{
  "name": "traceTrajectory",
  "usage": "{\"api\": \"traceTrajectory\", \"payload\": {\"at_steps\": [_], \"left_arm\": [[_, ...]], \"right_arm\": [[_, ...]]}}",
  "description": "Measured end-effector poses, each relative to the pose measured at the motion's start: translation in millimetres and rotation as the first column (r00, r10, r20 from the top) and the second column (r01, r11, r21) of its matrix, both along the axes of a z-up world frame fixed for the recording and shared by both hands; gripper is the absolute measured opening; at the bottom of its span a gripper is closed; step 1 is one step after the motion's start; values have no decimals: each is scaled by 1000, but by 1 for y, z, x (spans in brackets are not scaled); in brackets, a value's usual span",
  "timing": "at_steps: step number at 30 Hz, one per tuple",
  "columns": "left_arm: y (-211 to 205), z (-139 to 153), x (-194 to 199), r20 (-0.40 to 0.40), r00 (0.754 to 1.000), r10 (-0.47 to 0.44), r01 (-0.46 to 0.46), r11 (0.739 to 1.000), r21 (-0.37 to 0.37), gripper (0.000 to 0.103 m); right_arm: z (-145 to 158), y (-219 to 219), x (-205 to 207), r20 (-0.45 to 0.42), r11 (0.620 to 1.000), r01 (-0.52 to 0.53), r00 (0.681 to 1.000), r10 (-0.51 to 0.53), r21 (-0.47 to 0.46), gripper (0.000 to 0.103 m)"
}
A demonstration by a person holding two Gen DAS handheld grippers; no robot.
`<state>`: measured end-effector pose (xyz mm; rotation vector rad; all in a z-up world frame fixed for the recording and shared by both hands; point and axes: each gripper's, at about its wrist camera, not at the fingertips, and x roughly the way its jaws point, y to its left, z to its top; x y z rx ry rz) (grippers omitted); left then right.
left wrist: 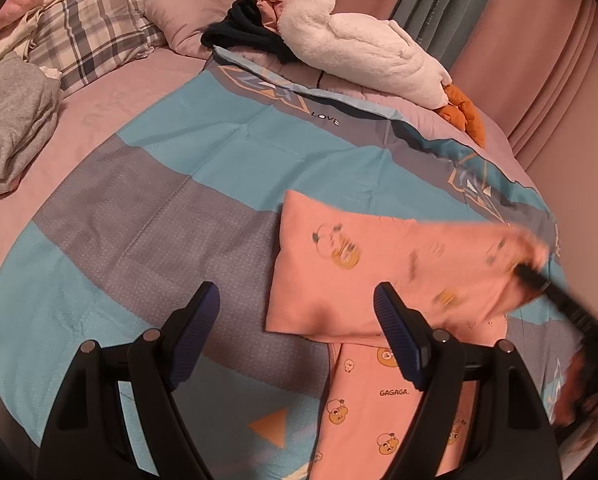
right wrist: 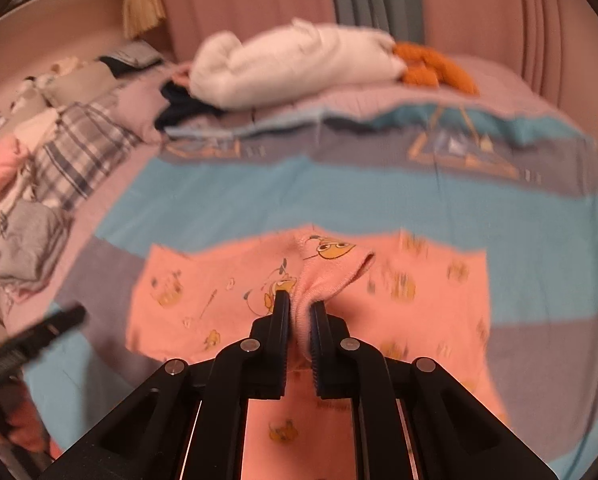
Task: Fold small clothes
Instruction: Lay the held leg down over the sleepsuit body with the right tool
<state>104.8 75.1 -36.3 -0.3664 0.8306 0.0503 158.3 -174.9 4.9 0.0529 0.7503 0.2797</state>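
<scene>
A small pink garment with yellow cartoon prints lies on the blue and grey bedspread. My left gripper is open and empty, hovering just left of the garment. My right gripper is shut on a ribbed edge of the pink garment and lifts it. The right gripper also shows blurred at the right of the left wrist view, holding the cloth's raised corner. The left gripper appears blurred at the lower left of the right wrist view.
A white plush duck with orange feet and dark clothes lie at the far side of the bed. Plaid pillows and a folded grey garment sit at the left. Pink curtains hang behind.
</scene>
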Motion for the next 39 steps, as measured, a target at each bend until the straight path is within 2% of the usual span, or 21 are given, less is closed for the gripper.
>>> {"api": "traceTrajectory", "payload": {"at_steps": [3, 6, 11, 17, 22, 27, 33, 39], "left_arm": [[-2, -1, 4, -8, 1000, -5, 5, 1000, 1, 80], [-5, -2, 8, -19, 1000, -16, 16, 1000, 8, 79], [-13, -7, 17, -39, 999, -33, 34, 999, 17, 78], [-28, -17, 28, -73, 995, -61, 62, 998, 22, 78], [-42, -28, 39, -111, 990, -83, 87, 996, 27, 78], [-53, -44, 51, -155, 982, -106, 109, 994, 13, 72], [-63, -67, 64, -214, 972, -97, 107, 994, 35, 66], [-63, -83, 68, -244, 966, -82, 93, 995, 32, 69]], "right_arm": [[19, -7, 2, 57, 1000, 7, 998, -7, 3, 10], [36, -20, 3, 112, 998, 57, 992, -56, -4, 10], [34, -45, 9, 118, 992, 123, 986, -121, -12, 10], [3, -72, 20, 44, 979, 199, 979, -197, -47, 10], [-26, -93, 22, -35, 973, 225, 973, -227, -58, 10], [-46, -111, 24, -98, 968, 245, 964, -249, -50, 10], [-69, -120, 29, -155, 966, 252, 953, -258, -61, 10], [-92, -129, 34, -220, 964, 257, 939, -265, -65, 10]]}}
